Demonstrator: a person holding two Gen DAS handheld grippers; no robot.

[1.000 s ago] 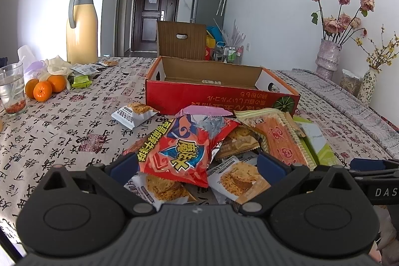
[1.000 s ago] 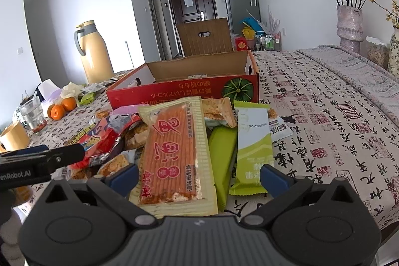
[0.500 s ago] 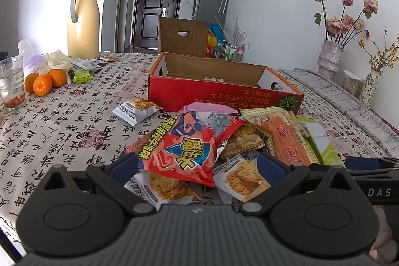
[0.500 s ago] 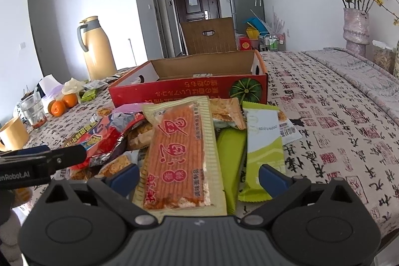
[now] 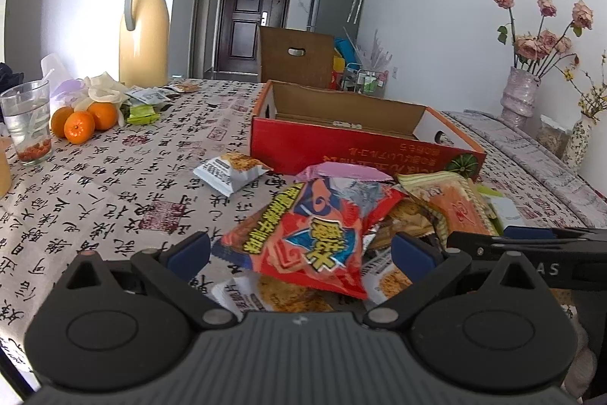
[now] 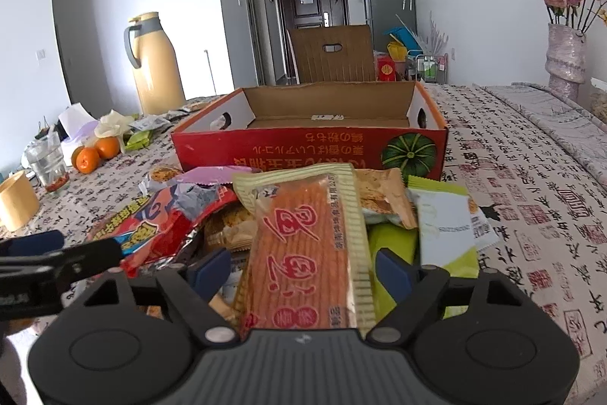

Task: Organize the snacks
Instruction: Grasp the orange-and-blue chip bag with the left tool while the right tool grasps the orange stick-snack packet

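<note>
Only the right view shows the orange pack [image 6: 299,253] lengthwise toward the box [image 6: 311,147], right gripper [image 6: 303,268] jaws closing around it; left gripper [image 5: 299,249] jaws wide.

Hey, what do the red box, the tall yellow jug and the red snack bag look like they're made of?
Red box: cardboard, with a printed red outside and a bare brown inside showing cut edges and handle holes.
Yellow jug: looks like smooth matte plastic or coated metal with a grey handle; can't tell which.
Red snack bag: glossy plastic film, crinkled, with a silvery foil lining showing in the right wrist view.
</note>
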